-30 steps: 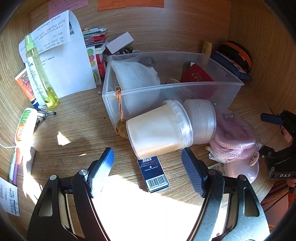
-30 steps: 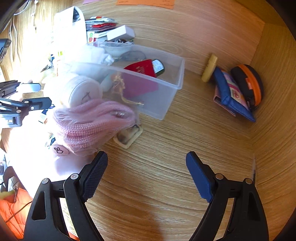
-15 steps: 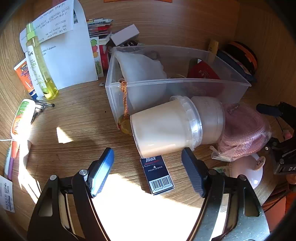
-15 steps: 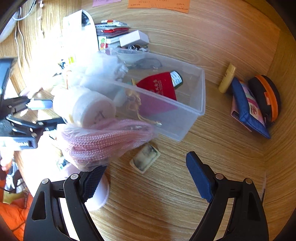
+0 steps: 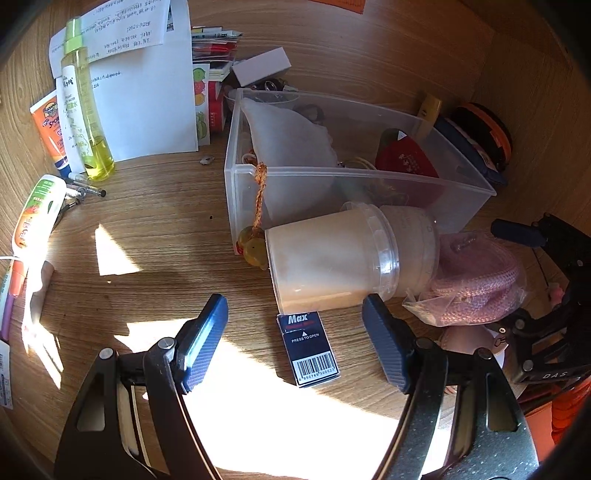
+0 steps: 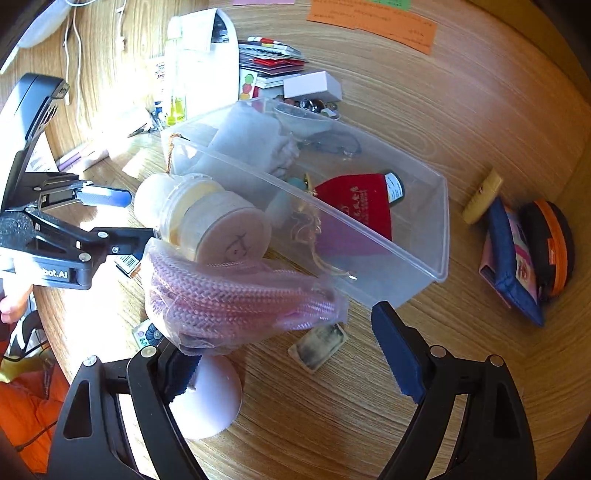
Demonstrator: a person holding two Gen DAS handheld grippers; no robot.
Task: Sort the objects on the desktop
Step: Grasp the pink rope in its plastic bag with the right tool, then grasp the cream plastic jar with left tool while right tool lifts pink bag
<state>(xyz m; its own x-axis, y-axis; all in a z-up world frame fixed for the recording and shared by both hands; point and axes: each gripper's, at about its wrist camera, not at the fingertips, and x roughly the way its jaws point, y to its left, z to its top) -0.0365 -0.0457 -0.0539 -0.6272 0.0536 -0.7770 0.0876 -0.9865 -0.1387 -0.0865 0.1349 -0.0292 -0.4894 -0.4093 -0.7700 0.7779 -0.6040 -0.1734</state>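
— Since a second ago, what moved?

— Both my views rolled; the clear bin (image 6: 424, 236) slid toward centre frame.

— Your tools?

— My left gripper (image 5: 295, 325) and right gripper (image 6: 284, 354) gape, empty. The cream jar (image 5: 332, 262) lies mid-frame against the bin, the pink rope bag (image 6: 236, 299) beside it.

Wood-grain desk (image 5: 155, 229), same wood-look panels rising behind (image 6: 424, 96) and on the right side (image 6: 554, 155), so it reads as a corner nook. Orange paper notes (image 6: 373, 22) stuck on the back panel. Hard sunlight from the near-left side throws bright patches (image 5: 258, 406) across the desk, blowing out the left edge.
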